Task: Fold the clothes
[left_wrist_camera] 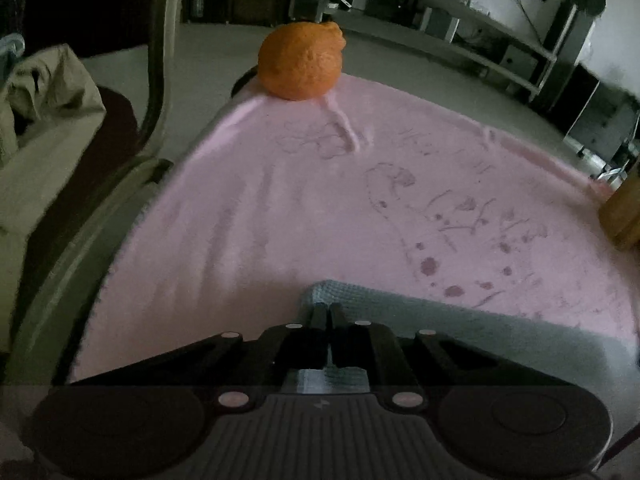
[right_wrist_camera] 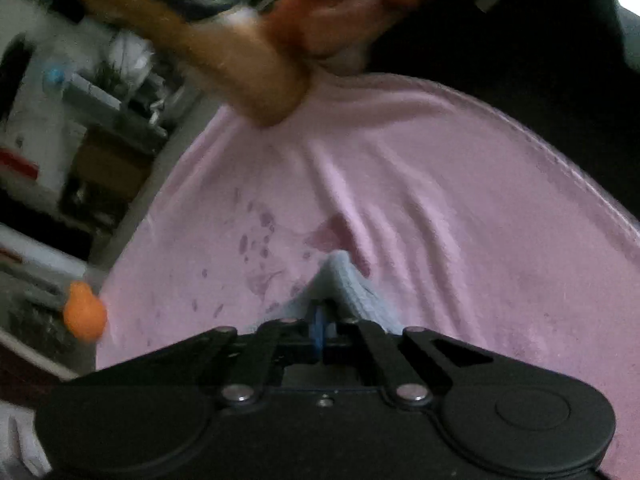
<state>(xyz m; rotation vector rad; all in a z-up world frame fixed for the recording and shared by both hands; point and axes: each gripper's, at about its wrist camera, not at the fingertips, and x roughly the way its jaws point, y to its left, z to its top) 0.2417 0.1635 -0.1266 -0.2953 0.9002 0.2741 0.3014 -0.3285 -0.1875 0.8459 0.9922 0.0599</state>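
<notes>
Across most of both views lay a pink cloth with a faint printed pattern, spread out with a few soft wrinkles, and it was the biggest thing there by far. In the left wrist view a beige garment sat bunched up off to the far left, past a pale curved frame. A wooden block sat at the far end of the pink cloth in the right wrist view, pretty blurry. At the far edge of the cloth in the left view sat an orange, resting right on the fabric.

The thing getting folded was a grey-blue waffle towel, lying on the near part of the pink cloth. The left gripper had its fingers pinched together on the towel's near-left corner. The right gripper was likewise clamped on a corner of the same towel, which peaked up into a little tent just past the fingertips.
</notes>
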